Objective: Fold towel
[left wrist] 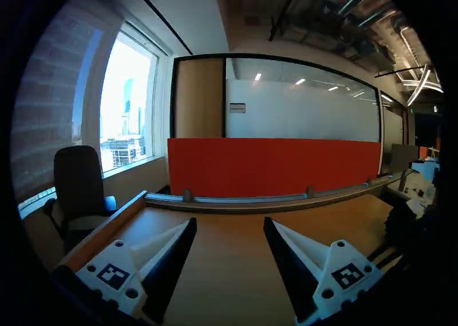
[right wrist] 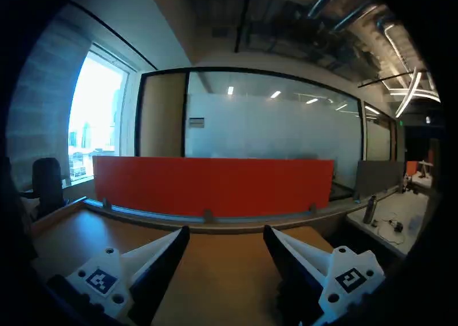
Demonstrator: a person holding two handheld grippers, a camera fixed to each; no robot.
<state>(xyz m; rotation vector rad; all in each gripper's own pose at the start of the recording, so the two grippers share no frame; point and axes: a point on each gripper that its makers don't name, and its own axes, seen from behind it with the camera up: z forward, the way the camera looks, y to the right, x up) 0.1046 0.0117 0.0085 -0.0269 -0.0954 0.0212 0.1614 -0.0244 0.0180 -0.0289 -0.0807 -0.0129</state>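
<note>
1. Where the towel lies cannot be told from either view.
2. The left gripper (left wrist: 229, 222) hovers over a bare wooden surface (left wrist: 229, 280). Its white fingers (left wrist: 151, 250) stand wide apart at 7 and 5 o'clock in the left gripper view, with nothing between them.
3. The right gripper (right wrist: 227, 230) is held the same way over the same brown surface (right wrist: 223, 286). Its fingers (right wrist: 303, 254) are spread apart with nothing between them, and each carries a square black-and-white marker (right wrist: 350, 280).
4. A grey rail (left wrist: 257, 199) runs along the far edge of the surface at 12 o'clock from the left gripper's fingertips. An orange partition (left wrist: 275, 166) stands upright just behind it. In the right gripper view the partition (right wrist: 212, 186) also spans the middle.
5. Behind the partition stands a frosted glass wall (left wrist: 303, 108), with a wooden panel (left wrist: 199, 97) at its left end.
6. At 9 o'clock in the left gripper view a bright window (left wrist: 126, 120) looks out on city towers. A dark office chair (left wrist: 77, 183) sits below it.
7. At 3 o'clock in the right gripper view, a bottle (right wrist: 370, 210) stands on a neighbouring white desk (right wrist: 403, 211).
8. Exposed pipes (right wrist: 338, 11) run across the ceiling at 1 o'clock.
</note>
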